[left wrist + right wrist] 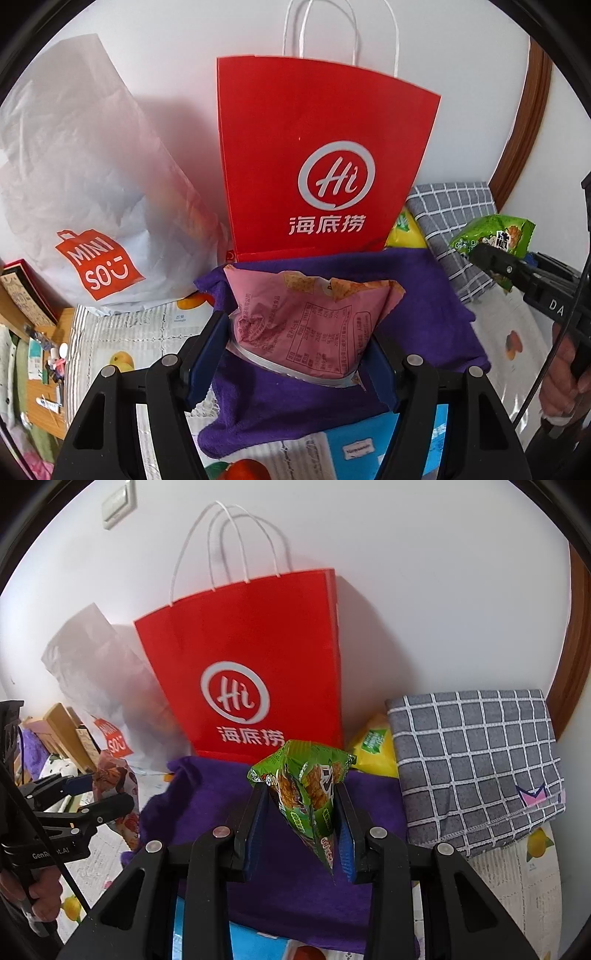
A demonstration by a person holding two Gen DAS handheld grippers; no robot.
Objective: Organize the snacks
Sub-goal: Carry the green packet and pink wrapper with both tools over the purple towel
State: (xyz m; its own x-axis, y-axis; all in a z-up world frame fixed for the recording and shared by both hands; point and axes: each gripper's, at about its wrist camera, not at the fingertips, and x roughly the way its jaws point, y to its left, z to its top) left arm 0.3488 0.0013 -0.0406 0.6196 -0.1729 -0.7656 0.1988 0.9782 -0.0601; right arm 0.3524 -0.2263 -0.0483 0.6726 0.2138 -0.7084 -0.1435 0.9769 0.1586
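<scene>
My left gripper [299, 328] is shut on a pink snack packet [306, 321], held above a purple cloth [424, 295]. My right gripper [301, 812] is shut on a green snack packet [306, 794], also above the purple cloth [207, 794]. A red paper bag [317, 147] with white handles stands upright against the wall just behind the cloth; it also shows in the right wrist view [251, 646]. The right gripper and green packet [495, 236] appear at the right of the left wrist view. The left gripper with the pink packet [114, 786] shows at the left of the right wrist view.
A white Miniso plastic bag [85, 184] stands left of the red bag. A folded grey checked cloth [476, 760] lies to the right, with a yellow packet [373, 746] beside it. A fruit-print tablecloth [140, 332] covers the table. A cluttered wooden shelf [40, 369] is at far left.
</scene>
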